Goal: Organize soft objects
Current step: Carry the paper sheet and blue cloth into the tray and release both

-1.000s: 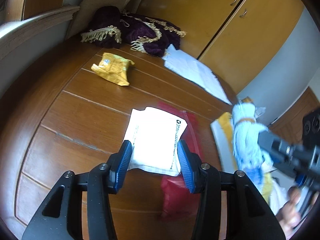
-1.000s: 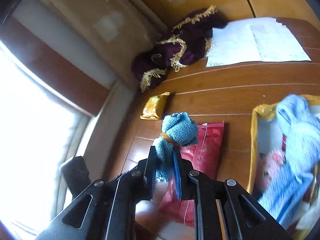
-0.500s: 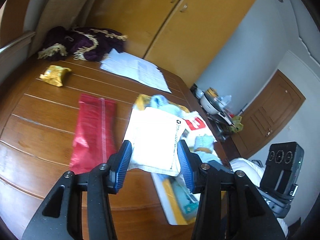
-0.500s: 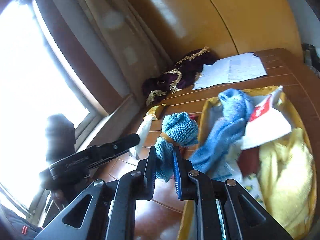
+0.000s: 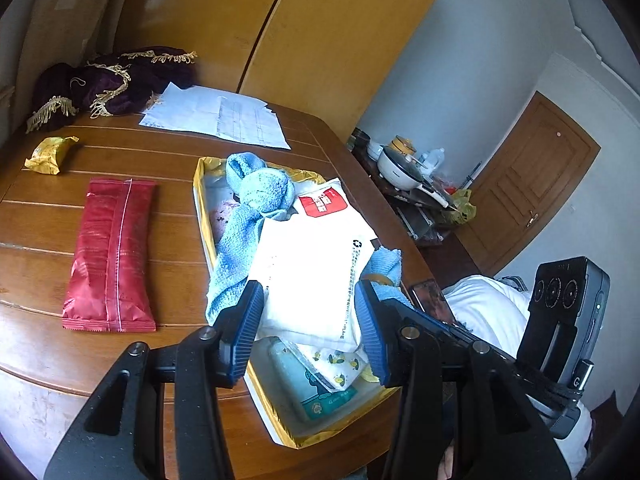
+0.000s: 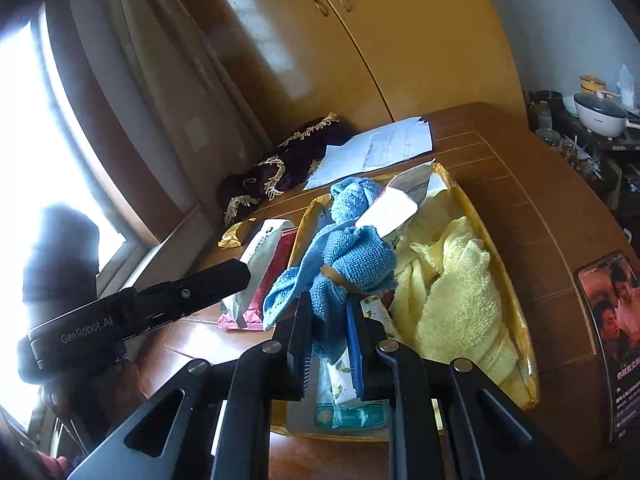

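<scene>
The left gripper (image 5: 308,330) hangs over the near half of the gold-rimmed tray (image 5: 199,204), its blue-padded jaws part-way apart and clamped on the lower edges of a white soft pack (image 5: 312,268). The pack stands up and forward from the jaws, its printed face toward the camera, above the tray's contents. In the right wrist view the same gripper (image 6: 240,270) shows from the side at the tray's left rim, with the white pack (image 6: 260,256) carried at its tip.

The right gripper (image 6: 328,342) has its jaws nearly together, pinching the tail of a bundled blue cloth (image 6: 352,260) bound by a tan band. The bundle's rounded head sits just ahead of the fingertips, over the tray's (image 6: 486,226) near left part. In the left wrist view only a corner of this cloth (image 5: 386,262) shows behind the white pack.

Inside the tray lie a second blue towel (image 5: 256,196), a yellow towel (image 6: 456,280), a white packet with a red label (image 5: 324,204) and, at the near end, a teal-printed pack (image 5: 316,388).

On the wooden table (image 5: 120,148) left of the tray rests a red pouch (image 5: 110,256); beyond it lie a small yellow packet (image 5: 50,154), a purple fringed cloth (image 5: 108,84) and paper sheets (image 5: 220,118). A phone (image 6: 612,328) lies on the table right of the tray.
</scene>
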`<act>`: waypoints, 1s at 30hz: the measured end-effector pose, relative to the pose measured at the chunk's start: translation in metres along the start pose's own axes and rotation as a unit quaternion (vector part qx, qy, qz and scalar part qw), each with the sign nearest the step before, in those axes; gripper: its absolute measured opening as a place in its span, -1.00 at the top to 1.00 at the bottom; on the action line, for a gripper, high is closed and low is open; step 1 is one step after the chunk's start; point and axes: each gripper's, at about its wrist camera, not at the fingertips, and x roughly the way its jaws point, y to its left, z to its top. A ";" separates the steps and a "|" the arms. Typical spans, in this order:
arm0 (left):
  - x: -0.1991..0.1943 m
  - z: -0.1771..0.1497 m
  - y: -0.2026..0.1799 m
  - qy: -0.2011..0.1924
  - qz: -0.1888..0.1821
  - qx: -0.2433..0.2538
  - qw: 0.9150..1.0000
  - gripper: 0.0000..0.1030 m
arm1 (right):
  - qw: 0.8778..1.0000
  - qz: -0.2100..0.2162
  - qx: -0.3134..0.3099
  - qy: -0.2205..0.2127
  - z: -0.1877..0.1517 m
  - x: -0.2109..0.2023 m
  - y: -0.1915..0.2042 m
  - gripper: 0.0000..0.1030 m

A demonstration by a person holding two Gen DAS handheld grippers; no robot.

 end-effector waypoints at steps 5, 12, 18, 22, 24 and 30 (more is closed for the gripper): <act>0.009 -0.003 -0.002 0.015 0.008 -0.002 1.000 0.12 | 1.000 -0.004 0.004 0.007 0.004 0.003 -0.008 0.65; 0.021 -0.002 -0.014 0.012 0.040 0.020 0.999 0.12 | 1.000 0.004 0.008 0.016 0.006 0.010 -0.017 0.62; 0.033 -0.004 -0.009 0.020 0.046 0.014 0.999 0.12 | 1.000 0.008 0.006 0.022 0.007 0.020 -0.025 0.61; 0.035 -0.006 -0.008 0.021 0.057 0.011 0.998 0.12 | 0.999 0.024 0.011 0.032 0.004 0.026 -0.032 0.60; 0.034 -0.006 -0.009 0.019 0.064 0.008 0.998 0.11 | 0.999 0.032 0.011 0.029 0.005 0.024 -0.032 0.55; 0.031 -0.009 -0.013 0.018 0.068 0.009 0.998 0.10 | 0.999 0.047 0.004 0.018 0.012 0.020 -0.030 0.18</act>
